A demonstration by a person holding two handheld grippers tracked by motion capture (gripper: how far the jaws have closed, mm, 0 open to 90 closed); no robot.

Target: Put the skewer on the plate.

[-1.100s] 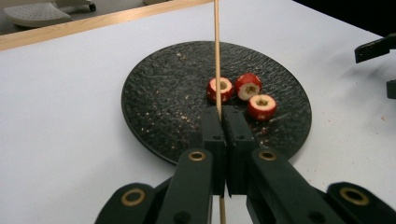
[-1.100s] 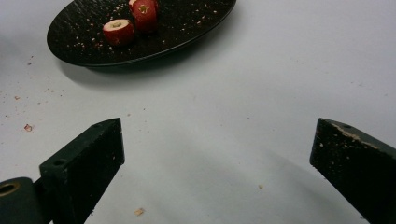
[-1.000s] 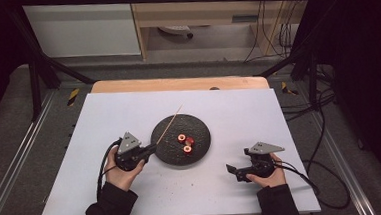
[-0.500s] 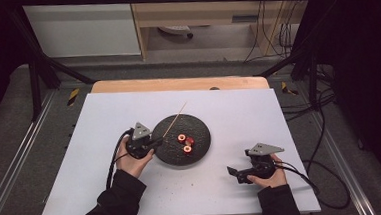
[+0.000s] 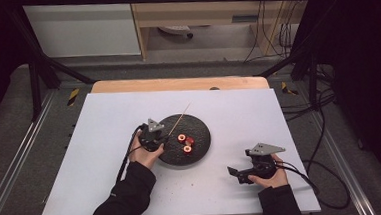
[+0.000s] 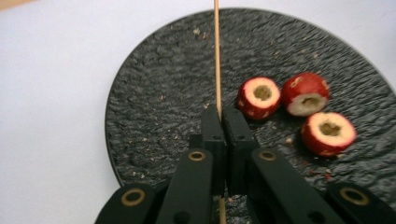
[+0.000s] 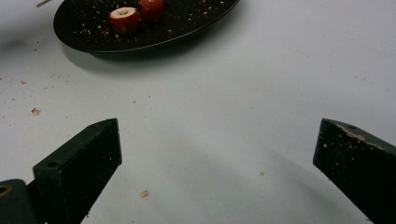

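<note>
Left gripper point(image 5: 161, 138) over the near-left rim of the black plate point(image 5: 201, 147), jaws pressed together and pinching a thin wooden skewer point(image 6: 216, 56). Skewer running from between the pads out across the plate's left half and past its far rim, stick end also showing below the jaws in the left gripper view. 3 cored red fruit pieces on the plate, right of the skewer: 1 nearest the stick point(image 6: 258, 97), just beside it but apart; 1 farther right point(image 6: 305, 93), touching the first; 1 nearer and right point(image 6: 328, 133). Crumbs scattered over the plate's rough surface. Right gripper point(image 5: 234, 172) low over the white table point(image 5: 104, 118), near-right of the plate and well apart from it, jaws spread wide with nothing between them.
</note>
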